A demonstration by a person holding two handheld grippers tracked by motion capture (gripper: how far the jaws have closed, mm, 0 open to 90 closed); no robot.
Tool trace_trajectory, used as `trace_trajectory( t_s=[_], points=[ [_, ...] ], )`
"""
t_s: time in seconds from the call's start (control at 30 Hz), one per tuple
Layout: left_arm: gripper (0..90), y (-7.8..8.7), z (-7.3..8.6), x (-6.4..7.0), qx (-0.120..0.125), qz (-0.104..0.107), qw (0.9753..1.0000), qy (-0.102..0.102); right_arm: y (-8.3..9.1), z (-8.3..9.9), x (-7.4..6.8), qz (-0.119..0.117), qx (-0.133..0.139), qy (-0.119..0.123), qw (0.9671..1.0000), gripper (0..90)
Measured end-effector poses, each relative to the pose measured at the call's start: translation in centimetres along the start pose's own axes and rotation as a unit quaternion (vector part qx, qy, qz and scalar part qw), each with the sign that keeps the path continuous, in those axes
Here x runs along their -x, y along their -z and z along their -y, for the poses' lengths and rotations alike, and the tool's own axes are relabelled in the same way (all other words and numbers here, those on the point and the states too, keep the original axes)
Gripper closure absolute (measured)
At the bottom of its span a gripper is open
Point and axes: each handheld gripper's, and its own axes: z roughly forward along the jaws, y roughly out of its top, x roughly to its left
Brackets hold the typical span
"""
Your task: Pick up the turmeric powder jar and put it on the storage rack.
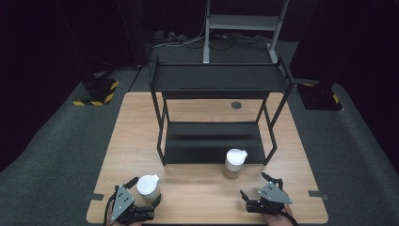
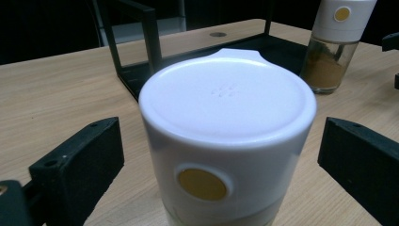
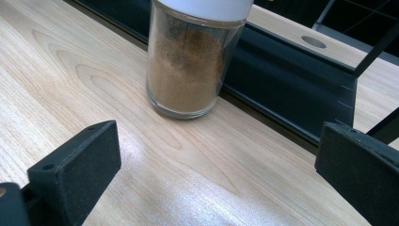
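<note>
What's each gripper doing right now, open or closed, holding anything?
Left gripper: open, fingers either side of the near jar, not gripping.
Right gripper: open, empty, short of the spice jar.

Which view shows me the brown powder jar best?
The right gripper view: the brown powder jar stands close ahead of the open jaws, glass and powder sharp, cap cropped. The left gripper view shows it far off; the high view shows it small, by the rack.

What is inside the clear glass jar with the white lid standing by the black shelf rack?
The clear glass jar holds brown powder, filling most of the visible glass. Its white lid covers the top, so the level beneath it cannot be seen.
</note>
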Motion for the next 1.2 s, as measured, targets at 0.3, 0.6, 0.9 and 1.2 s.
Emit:
trace_trajectory(
  t_s=[0.3, 0.6, 0.9, 1.2],
  points=[
    [10.2, 0.0, 0.8, -0.3, 0.003, 0.005, 1.0, 0.005, 0.0, 0.0, 0.0, 0.0, 0.001, -0.002, 1.0, 0.0],
    [19.9, -0.3, 1.2, -0.6, 0.005, 0.014, 0.9997, 0.018, 0.0, 0.1, 0.0, 0.0, 0.002, -0.001, 1.0, 0.0],
    [30.1, -0.1, 1.4, -0.8, 0.01, 0.016, 0.9998, 0.012, 0.0, 0.1, 0.0, 0.0, 0.002, -0.002, 1.0, 0.0],
    [30.4, -0.1, 1.3, -0.9, 0.008, 0.016, 0.9998, 0.01, 0.0, 0.1, 0.1, -0.001, 0.002, -0.002, 1.0, 0.0]
  ],
)
